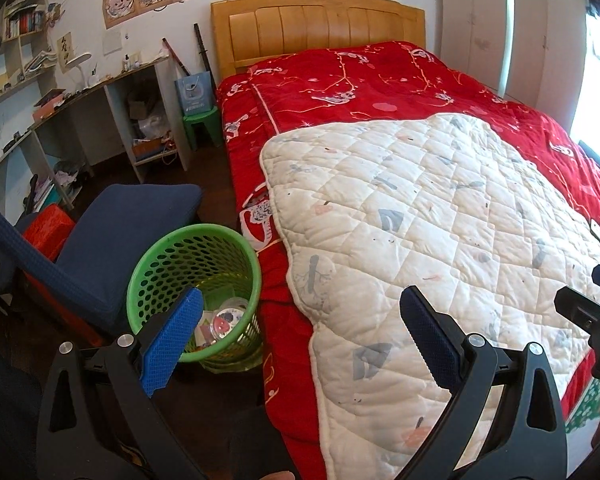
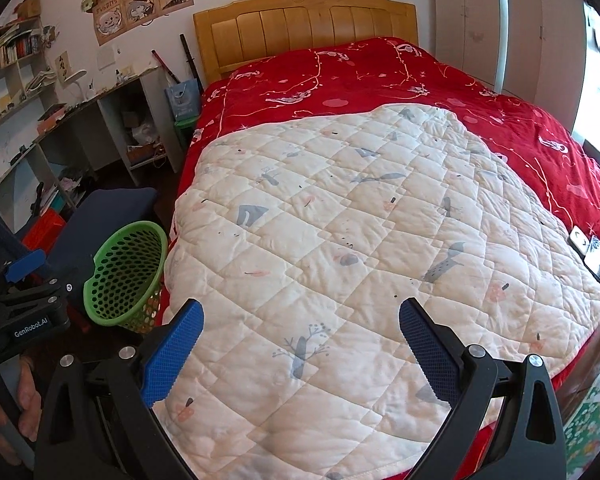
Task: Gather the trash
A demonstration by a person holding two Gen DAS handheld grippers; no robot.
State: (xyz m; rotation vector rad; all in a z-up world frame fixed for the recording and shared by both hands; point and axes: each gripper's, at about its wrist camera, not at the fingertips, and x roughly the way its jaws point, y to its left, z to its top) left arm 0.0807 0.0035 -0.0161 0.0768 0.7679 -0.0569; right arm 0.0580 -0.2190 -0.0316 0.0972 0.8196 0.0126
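While both tools are held above the foot end of the bed, the green basket (image 1: 194,292) is seen standing on the floor against the bed's left edge, just beside the blue chair (image 1: 112,236). Discarded wrappers and a round lid (image 1: 224,318) are visible at its bottom, so some trash is judged to be collected already. The left tool (image 1: 300,320) is spread wide and nothing is held in it; its left finger overlaps the basket's rim in the left wrist view, so the basket is judged to lie slightly left of and below that tool. The right tool (image 2: 300,320) is likewise spread wide and empty, and it is aimed at the middle of the white quilt (image 2: 360,240). No loose trash can be made out on the quilt. Two small flat items (image 2: 592,252) lie at the quilt's right edge on the red cover (image 2: 380,80); whether they are trash cannot be told. These are nearer to the right tool, whereas the basket is nearer to the left.
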